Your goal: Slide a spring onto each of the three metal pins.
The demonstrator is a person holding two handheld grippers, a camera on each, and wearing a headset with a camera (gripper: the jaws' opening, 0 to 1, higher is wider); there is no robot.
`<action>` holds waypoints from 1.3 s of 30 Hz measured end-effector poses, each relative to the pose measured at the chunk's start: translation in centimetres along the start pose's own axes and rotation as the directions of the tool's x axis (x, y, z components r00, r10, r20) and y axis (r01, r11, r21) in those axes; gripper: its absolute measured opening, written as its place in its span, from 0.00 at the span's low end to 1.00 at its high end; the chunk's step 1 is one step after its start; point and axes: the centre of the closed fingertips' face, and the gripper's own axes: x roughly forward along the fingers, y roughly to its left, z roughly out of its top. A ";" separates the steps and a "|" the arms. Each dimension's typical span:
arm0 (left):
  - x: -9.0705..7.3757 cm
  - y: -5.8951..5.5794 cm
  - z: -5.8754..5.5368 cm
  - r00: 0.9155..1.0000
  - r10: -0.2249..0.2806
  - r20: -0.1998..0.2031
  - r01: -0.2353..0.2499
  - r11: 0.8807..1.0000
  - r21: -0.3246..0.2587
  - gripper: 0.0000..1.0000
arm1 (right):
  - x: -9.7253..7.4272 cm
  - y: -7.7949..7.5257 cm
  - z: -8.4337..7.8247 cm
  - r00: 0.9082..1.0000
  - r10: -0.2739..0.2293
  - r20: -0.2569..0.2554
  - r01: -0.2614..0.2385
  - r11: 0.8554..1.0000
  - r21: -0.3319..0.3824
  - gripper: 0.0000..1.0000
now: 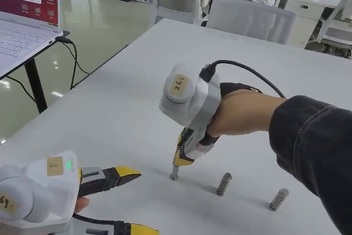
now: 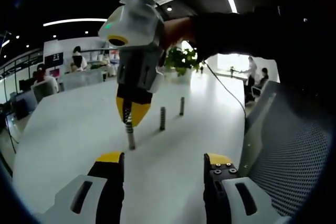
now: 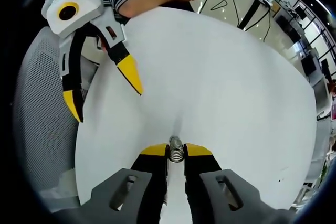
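right claw point(image 1: 183, 157) clamped on 1 spring point(image 3: 177, 149), over 1 bare pin point(image 1: 174, 173) | 2 springs point(image 1: 223, 184) point(image 1: 279, 199) already on pins — left claw point(image 2: 164, 160) apart

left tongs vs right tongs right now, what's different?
1. State: the left tongs stand open with nothing between them; the right tongs are shut on a spring.
2. Pose: the left tongs lie low and about level, off to the side of the pins; the right tongs point steeply down, holding the spring just over the end pin.
Shared: both have yellow tips on dark arms and a pale grey body.
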 end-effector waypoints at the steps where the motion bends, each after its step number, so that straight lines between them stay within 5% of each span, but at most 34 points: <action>1: 0.0 0.0 0.0 1.000 0.000 0.000 0.000 1.000 0.000 0.56 | 0.1 0.0 -0.1 1.000 0.002 -0.001 -0.002 1.000 0.001 0.08; 16: -0.1 0.2 -0.4 1.000 0.003 -0.008 -0.003 1.000 -0.003 0.55 | 2.5 0.6 -0.8 0.999 0.022 -0.031 -0.022 1.000 0.012 0.08; 39: 0.0 0.2 -0.4 1.000 0.005 -0.011 -0.005 1.000 -0.005 0.55 | 3.7 1.0 -1.1 0.999 0.032 -0.043 -0.031 0.999 0.013 0.09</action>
